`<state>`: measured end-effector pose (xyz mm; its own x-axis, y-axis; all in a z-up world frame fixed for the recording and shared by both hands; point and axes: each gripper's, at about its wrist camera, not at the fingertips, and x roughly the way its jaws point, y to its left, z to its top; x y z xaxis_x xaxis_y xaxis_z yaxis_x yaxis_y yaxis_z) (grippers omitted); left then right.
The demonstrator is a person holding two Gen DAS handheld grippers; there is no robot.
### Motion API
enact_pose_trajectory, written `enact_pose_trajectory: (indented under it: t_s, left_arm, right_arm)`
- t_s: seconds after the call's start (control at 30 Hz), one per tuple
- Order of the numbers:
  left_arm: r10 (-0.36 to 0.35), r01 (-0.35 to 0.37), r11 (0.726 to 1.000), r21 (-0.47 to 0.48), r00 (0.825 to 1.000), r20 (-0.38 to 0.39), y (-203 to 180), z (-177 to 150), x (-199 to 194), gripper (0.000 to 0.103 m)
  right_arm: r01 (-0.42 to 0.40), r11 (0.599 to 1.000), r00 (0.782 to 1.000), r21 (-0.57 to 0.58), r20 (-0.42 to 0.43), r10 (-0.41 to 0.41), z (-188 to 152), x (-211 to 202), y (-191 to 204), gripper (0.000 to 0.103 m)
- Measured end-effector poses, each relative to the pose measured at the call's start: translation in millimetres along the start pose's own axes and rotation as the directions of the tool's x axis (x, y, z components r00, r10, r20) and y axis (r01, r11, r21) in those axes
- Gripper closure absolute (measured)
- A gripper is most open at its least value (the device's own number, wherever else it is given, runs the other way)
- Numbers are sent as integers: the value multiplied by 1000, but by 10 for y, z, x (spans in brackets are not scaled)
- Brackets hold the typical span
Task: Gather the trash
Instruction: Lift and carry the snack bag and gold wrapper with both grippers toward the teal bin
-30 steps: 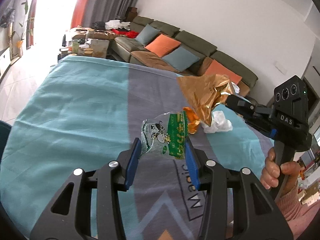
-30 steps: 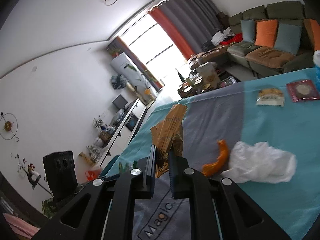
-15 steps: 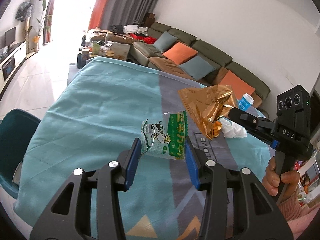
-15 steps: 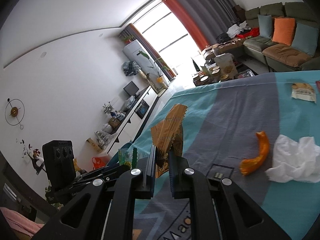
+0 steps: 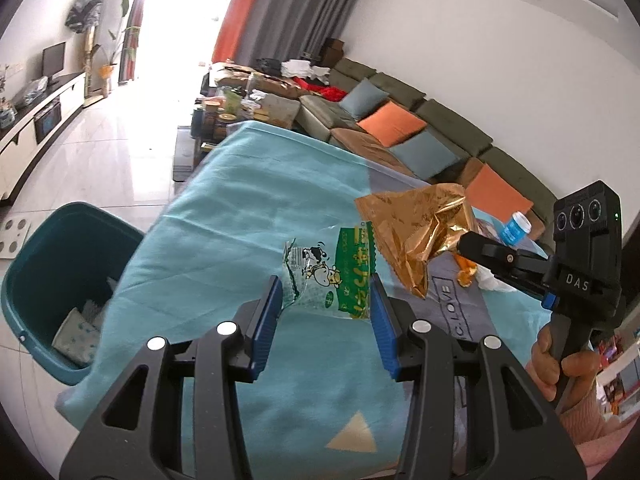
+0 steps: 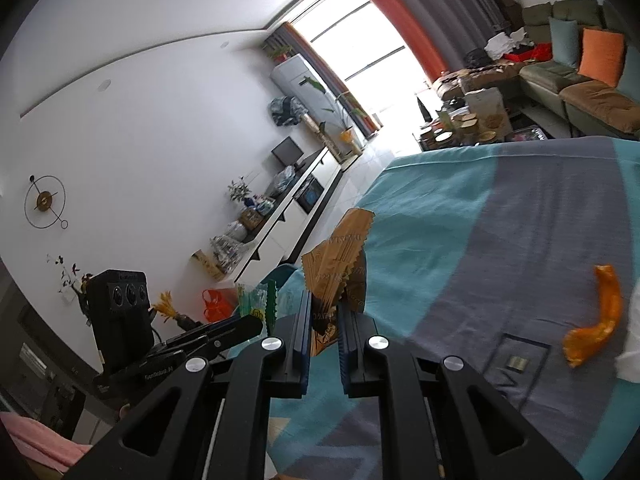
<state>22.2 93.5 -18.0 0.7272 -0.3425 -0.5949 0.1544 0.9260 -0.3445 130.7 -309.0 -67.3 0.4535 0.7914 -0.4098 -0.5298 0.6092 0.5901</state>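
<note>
Left wrist view shows my left gripper (image 5: pixel 326 304) grasping the green wrapper (image 5: pixel 332 272) and my right gripper (image 6: pixel 324 316) clenched on the gold wrapper (image 5: pixel 416 232), both above the worktop (image 5: pixel 240 208) near the teal bin (image 5: pixel 60 264), so I judge the carrying step, next release over it.

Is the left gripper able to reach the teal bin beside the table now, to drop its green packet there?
Probably yes. The left gripper holds the green packet above the blanket, and the teal bin stands open on the floor to its left. Nothing lies between them; the right gripper is on the other side.
</note>
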Motion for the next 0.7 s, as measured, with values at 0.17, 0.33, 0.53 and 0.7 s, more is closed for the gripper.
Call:
enact_pose_trajectory:
  t_s: [0.17, 0.33, 0.53, 0.7]
  left_arm:
    - [25, -25, 1000, -19, 1000, 11, 139, -6, -75, 60]
    - [49, -48, 998, -40, 998, 24, 263, -20, -188, 60]
    - [82, -79, 995, -64, 996, 40, 416, -14, -321, 60]
    - [107, -102, 991, -87, 993, 53, 519, -13, -433, 60]
  right_arm:
    - [-29, 1000, 999, -12, -30, 28, 13, 162, 81, 93]
    - [-55, 998, 997, -27, -60, 54, 11, 324, 182, 93]
    - [-82, 996, 993, -39, -91, 79, 18, 471, 279, 93]
    - [-96, 994, 990, -43, -109, 91, 33, 595, 340, 93]
